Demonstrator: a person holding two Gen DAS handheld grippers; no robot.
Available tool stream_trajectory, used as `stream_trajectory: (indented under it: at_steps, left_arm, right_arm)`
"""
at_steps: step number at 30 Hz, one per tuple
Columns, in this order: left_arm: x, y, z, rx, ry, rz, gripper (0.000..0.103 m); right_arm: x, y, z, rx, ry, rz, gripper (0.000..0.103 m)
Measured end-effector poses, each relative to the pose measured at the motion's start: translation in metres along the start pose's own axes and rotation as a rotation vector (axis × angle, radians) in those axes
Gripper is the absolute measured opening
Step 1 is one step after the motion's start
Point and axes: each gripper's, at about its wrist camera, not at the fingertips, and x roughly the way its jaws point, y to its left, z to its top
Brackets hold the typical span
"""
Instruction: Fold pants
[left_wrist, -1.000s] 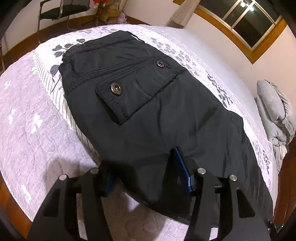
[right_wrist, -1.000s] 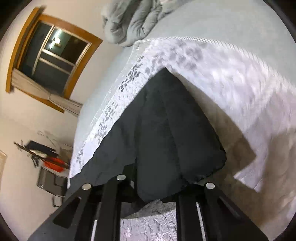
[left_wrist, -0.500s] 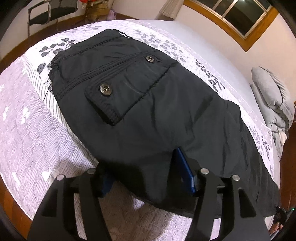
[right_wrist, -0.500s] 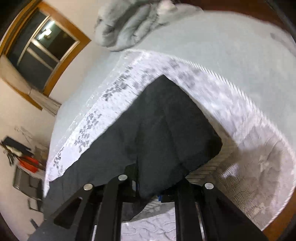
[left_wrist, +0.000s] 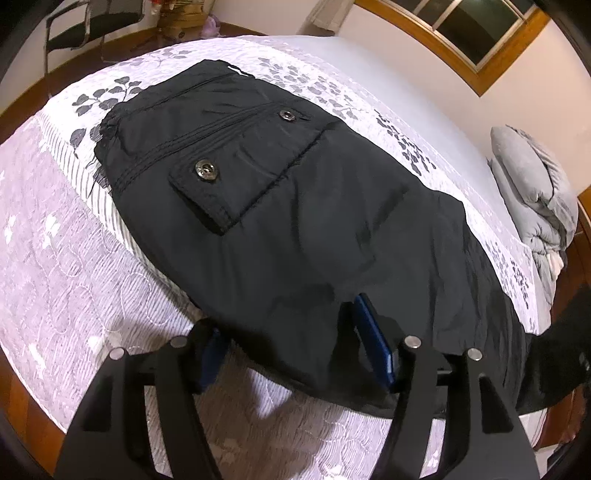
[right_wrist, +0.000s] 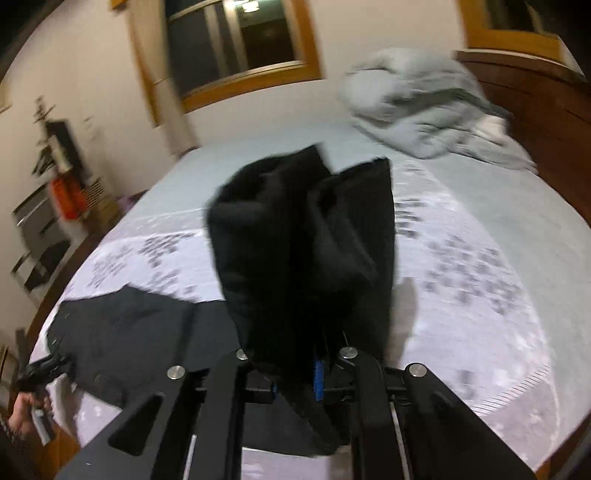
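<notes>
Since the earlier frame, the right gripper (right_wrist: 295, 373), clamped on the pants (left_wrist: 295, 206) hem, had lifted it off the bed (left_wrist: 66, 280) toward twelve o'clock; the left gripper (left_wrist: 295, 347) had just been widening, straddling the pants' near edge unpinched.

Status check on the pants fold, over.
Right tongs shut on pants leg end, lifted. Left tongs just opening, astride pants' near edge, not pinching. Grey duvet far off, nothing blocking.

right gripper (right_wrist: 295, 373) clamps the black pants' (right_wrist: 306, 240) lifted end above the bed (right_wrist: 480, 258).

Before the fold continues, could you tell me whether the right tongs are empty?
No, the right tongs are shut on the black pants.
</notes>
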Motion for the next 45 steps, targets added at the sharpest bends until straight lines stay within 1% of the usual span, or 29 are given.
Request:
stream_trajectory:
  at_steps: [2, 4, 7, 10, 12, 14, 16, 18, 20, 21, 23, 25, 26, 27, 29, 31, 33, 35, 36, 37, 38, 39, 41, 45]
  left_arm:
    - [-0.002, -0.003, 0.0, 0.005, 0.003, 0.002, 0.065]
    - [-0.005, -0.002, -0.002, 0.007, 0.001, -0.003, 0.066]
    - [-0.01, 0.0, -0.004, 0.005, -0.001, -0.012, 0.066]
    - [-0.015, 0.003, -0.007, 0.009, -0.004, -0.019, 0.067]
    - [-0.018, 0.004, -0.009, 0.02, -0.007, -0.019, 0.067]
    - [-0.019, 0.004, -0.011, 0.028, -0.009, -0.016, 0.067]
    - [-0.018, 0.004, -0.012, 0.029, -0.008, -0.017, 0.068]
    - [-0.018, 0.006, -0.014, 0.024, -0.006, -0.025, 0.068]
    - [-0.018, 0.006, -0.014, 0.011, -0.008, -0.034, 0.068]
    - [-0.019, 0.007, -0.015, 0.004, -0.008, -0.038, 0.068]
    - [-0.02, 0.008, -0.017, 0.0, -0.009, -0.047, 0.069]
    - [-0.021, 0.009, -0.019, -0.001, -0.012, -0.049, 0.069]
    - [-0.022, 0.01, -0.02, -0.003, -0.013, -0.053, 0.069]
    - [-0.022, 0.012, -0.022, -0.008, -0.015, -0.058, 0.069]
    - [-0.024, 0.014, -0.023, -0.023, -0.018, -0.071, 0.07]
    - [-0.025, 0.016, -0.025, -0.034, -0.019, -0.084, 0.07]
    - [-0.025, 0.018, -0.027, -0.043, -0.02, -0.094, 0.07]
    - [-0.024, 0.019, -0.028, -0.054, -0.019, -0.1, 0.071]
    - [-0.024, 0.019, -0.029, -0.055, -0.018, -0.103, 0.071]
    - [-0.024, 0.019, -0.029, -0.052, -0.019, -0.105, 0.071]
    - [-0.023, 0.018, -0.029, -0.05, -0.02, -0.104, 0.071]
    - [-0.022, 0.017, -0.029, -0.048, -0.02, -0.105, 0.072]
    - [-0.023, 0.019, -0.03, -0.048, -0.022, -0.112, 0.072]
    - [-0.021, 0.019, -0.024, -0.045, -0.026, -0.113, 0.073]
  right_arm:
    - [0.015, 0.027, -0.003, -0.045, 0.024, 0.036, 0.013]
    - [0.032, 0.057, -0.011, -0.1, 0.063, 0.073, 0.013]
    - [0.055, 0.092, -0.023, -0.144, 0.126, 0.118, 0.013]
    - [0.071, 0.116, -0.039, -0.183, 0.178, 0.149, 0.013]
    - [0.076, 0.128, -0.047, -0.195, 0.198, 0.164, 0.013]
    - [0.082, 0.137, -0.054, -0.223, 0.213, 0.168, 0.013]
    - [0.09, 0.147, -0.063, -0.253, 0.247, 0.165, 0.014]
    - [0.097, 0.153, -0.075, -0.275, 0.282, 0.172, 0.026]
    - [0.097, 0.157, -0.084, -0.277, 0.293, 0.209, 0.054]
    - [0.093, 0.158, -0.088, -0.275, 0.298, 0.229, 0.058]
    - [0.083, 0.16, -0.094, -0.285, 0.306, 0.271, 0.072]
    - [0.065, 0.161, -0.093, -0.287, 0.277, 0.32, 0.072]
    - [0.057, 0.162, -0.089, -0.28, 0.254, 0.327, 0.075]
    - [0.051, 0.161, -0.086, -0.271, 0.229, 0.32, 0.077]
    - [0.046, 0.162, -0.077, -0.265, 0.195, 0.291, 0.078]
    - [0.05, 0.169, -0.072, -0.301, 0.188, 0.255, 0.078]
    - [0.06, 0.179, -0.073, -0.362, 0.202, 0.213, 0.074]
    - [0.074, 0.184, -0.075, -0.395, 0.229, 0.179, 0.055]
    - [0.083, 0.184, -0.076, -0.393, 0.259, 0.176, 0.048]
    - [0.089, 0.182, -0.077, -0.381, 0.283, 0.188, 0.034]
    - [0.093, 0.18, -0.077, -0.359, 0.301, 0.202, 0.026]
    - [0.094, 0.179, -0.077, -0.348, 0.3, 0.204, 0.023]
    - [0.09, 0.178, -0.074, -0.348, 0.29, 0.216, 0.008]
    - [0.07, 0.187, -0.066, -0.366, 0.247, 0.269, 0.006]
